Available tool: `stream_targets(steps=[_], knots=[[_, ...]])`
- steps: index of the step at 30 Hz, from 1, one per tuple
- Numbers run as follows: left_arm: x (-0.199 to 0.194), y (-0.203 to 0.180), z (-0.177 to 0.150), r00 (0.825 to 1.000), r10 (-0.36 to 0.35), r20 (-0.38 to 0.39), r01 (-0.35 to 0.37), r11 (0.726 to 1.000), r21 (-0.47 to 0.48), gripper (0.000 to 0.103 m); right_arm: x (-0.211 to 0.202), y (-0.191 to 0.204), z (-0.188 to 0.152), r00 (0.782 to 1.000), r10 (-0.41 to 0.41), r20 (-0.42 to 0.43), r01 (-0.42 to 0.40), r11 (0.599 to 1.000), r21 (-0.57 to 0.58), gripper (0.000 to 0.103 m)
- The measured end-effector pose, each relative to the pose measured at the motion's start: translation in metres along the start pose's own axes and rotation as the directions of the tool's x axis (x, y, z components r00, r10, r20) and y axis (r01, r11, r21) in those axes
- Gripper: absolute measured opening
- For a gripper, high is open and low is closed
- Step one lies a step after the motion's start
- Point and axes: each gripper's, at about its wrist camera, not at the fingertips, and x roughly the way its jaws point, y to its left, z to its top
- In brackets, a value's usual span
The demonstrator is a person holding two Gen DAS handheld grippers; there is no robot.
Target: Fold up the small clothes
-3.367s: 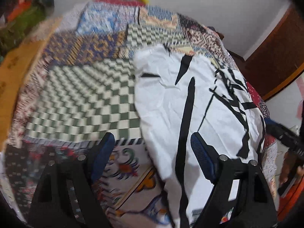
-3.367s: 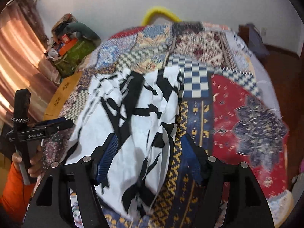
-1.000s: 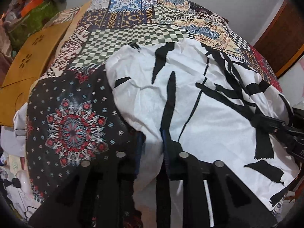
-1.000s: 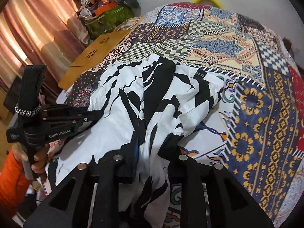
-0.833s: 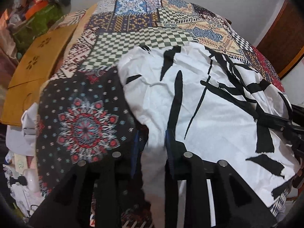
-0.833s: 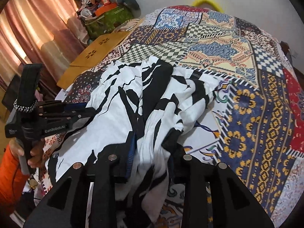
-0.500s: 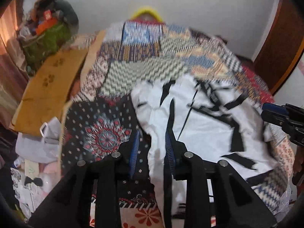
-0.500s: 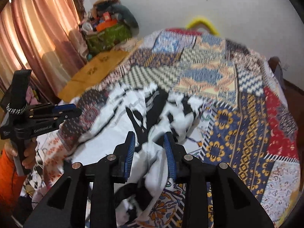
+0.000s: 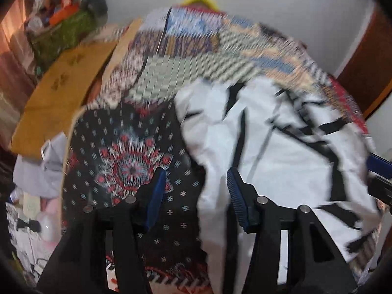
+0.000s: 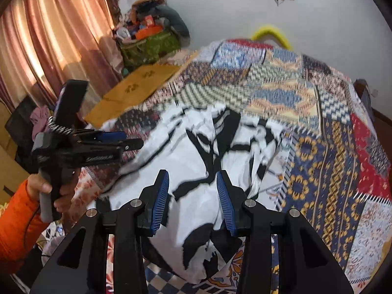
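A white garment with black streaks [image 9: 269, 147] lies spread on the patchwork bedspread [image 9: 127, 152]; it also shows in the right wrist view [image 10: 196, 152]. My left gripper [image 9: 196, 186] is open above the garment's near left edge, with nothing between its blue pads. My right gripper [image 10: 192, 191] is open above the garment's near right part and holds nothing. The left gripper also shows from the side in the right wrist view [image 10: 122, 139], held by a hand in an orange sleeve. Both views are motion-blurred.
The bedspread [image 10: 330, 147] covers the whole bed. An orange-brown board [image 10: 137, 85] lies along the bed's left side. A pile of bags and clutter [image 10: 152, 39] stands in the far left corner by pink curtains [image 10: 49, 36]. A yellow curved object [image 10: 272, 34] sits behind the bed.
Both grippers were shut on the garment and lifted it; now both have opened and let it go, and it has dropped back onto the bed.
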Motion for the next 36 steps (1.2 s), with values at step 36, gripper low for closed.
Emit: stream_targets(steps=[36], knots=[[-0.293, -0.072, -0.086, 0.72, 0.008, 0.694, -0.052, 0.998, 0.042, 0.074, -0.185, 0.088, -0.018, 0.846, -0.093, 0.526, 0.148, 0.987, -0.063, 0.05]])
